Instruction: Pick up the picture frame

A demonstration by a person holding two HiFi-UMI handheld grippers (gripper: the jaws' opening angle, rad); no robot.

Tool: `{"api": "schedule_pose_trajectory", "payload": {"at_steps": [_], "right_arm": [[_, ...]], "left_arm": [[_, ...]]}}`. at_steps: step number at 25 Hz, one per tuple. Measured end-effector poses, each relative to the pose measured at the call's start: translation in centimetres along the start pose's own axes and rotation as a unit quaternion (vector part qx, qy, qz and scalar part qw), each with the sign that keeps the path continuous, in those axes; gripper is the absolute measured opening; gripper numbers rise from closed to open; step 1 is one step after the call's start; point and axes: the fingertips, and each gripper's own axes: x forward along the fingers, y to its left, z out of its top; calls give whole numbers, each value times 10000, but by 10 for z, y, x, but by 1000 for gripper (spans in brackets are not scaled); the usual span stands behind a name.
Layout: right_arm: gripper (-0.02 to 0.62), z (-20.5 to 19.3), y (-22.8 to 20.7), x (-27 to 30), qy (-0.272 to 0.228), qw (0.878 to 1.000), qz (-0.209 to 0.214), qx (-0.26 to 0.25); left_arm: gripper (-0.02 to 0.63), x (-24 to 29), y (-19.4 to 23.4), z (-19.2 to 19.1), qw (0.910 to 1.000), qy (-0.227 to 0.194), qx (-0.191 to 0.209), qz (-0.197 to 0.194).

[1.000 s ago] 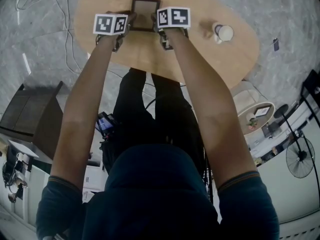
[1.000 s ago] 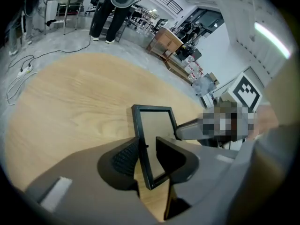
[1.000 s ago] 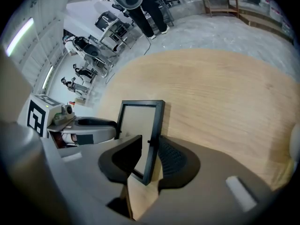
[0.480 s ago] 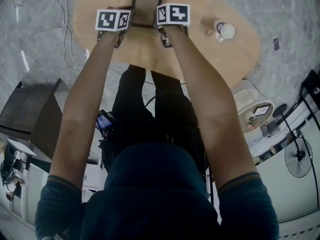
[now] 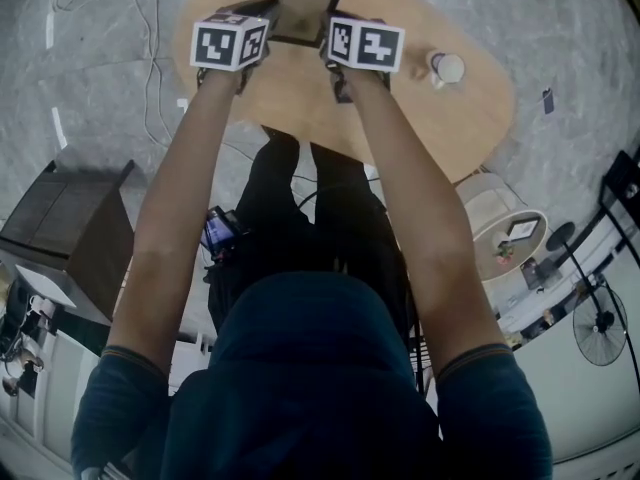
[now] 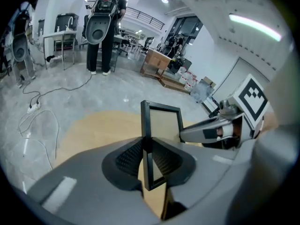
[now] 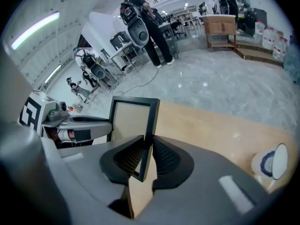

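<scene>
The picture frame [image 5: 308,8], black-rimmed with a tan inside, hangs above the oval wooden table [image 5: 430,108], held by both side edges. My left gripper [image 5: 264,12] grips its left edge; in the left gripper view the frame [image 6: 161,121] stands upright, its edge between the pads of that gripper [image 6: 146,156], whose jaws are closing on it. My right gripper [image 5: 334,26] holds the right edge. In the right gripper view the frame [image 7: 133,118] is pinched between that gripper's [image 7: 146,156] pads.
A white cup [image 5: 447,67] stands on the table to the right of the frame. A dark cabinet [image 5: 70,228] is on the floor at the left, a small round table [image 5: 510,233] and a fan [image 5: 600,328] at the right. Cables lie on the floor.
Both grippers have risen together, lifting the frame off the tabletop. The frame now sits higher in the head view and is tipped up.
</scene>
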Motion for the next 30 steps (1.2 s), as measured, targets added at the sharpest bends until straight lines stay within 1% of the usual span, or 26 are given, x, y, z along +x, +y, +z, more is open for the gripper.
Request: {"api": "schedule_pose_trajectory", "payload": {"at_steps": [3,7,11,14,18,22,26,30], "right_arm": [[69,28,20,-34,-413,9990,56,-169],[67,58,51,-83,-941,9946,140,-415],[69,81,87,-136,-1429,9870,202,-712],[68,98,114,-177,-1822,9785,220,-943],[67,118,143,-234,-2296,9656,295,-1183],[69,132,175,-288,-2699,9510,374,-1460],[69,141,207,-341,-3072,9337,432,-1788],[69,147,240,-395,-3439,9136,518,-2107]], "left_arm": [[54,-34,-11,32,9992,-385,127,52],[54,-83,-26,65,9956,-906,213,121],[52,-137,-43,96,9894,-1409,315,138],[52,-180,-60,118,9827,-1785,465,159],[52,-236,-88,150,9702,-2303,722,206],[52,-289,-111,174,9566,-2763,894,233],[52,-343,-136,190,9407,-3205,1083,244],[52,-398,-161,206,9222,-3651,1259,218]]}}
